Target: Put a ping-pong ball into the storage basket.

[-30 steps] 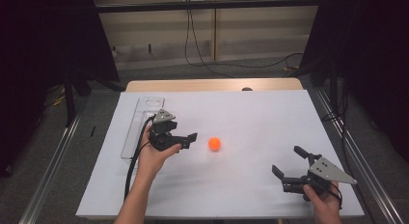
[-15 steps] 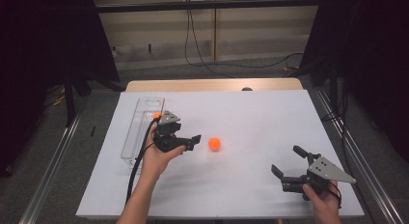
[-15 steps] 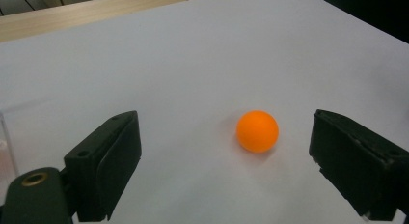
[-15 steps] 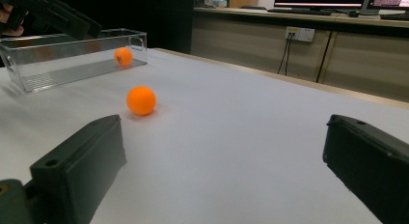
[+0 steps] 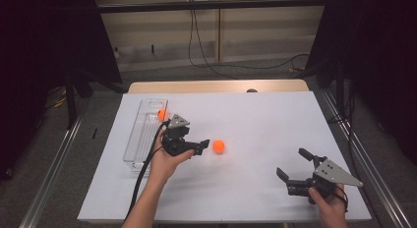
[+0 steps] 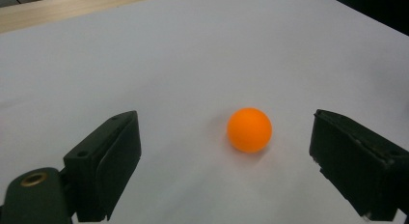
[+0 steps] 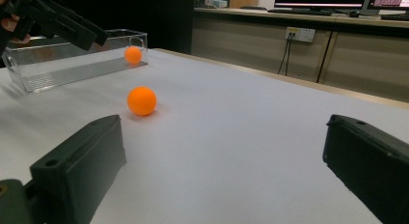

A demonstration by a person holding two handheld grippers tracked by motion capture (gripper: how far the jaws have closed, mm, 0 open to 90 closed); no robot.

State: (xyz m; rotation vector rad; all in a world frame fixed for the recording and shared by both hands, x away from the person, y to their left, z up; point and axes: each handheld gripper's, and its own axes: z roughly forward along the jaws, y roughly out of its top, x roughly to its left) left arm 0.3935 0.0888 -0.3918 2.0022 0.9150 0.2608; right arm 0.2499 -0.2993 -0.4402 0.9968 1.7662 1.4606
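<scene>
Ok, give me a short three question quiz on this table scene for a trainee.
1. True or false: the left gripper is shut on the ball on the table.
2. Where is the second ball? A) in the clear tray B) on the floor C) in the right gripper
3. Fill in: the jaws of the right gripper stand ____.

Key: 1 false, its jaws are open and the ball lies just ahead of them. 2 A. 3 open, with nothing between them.
</scene>
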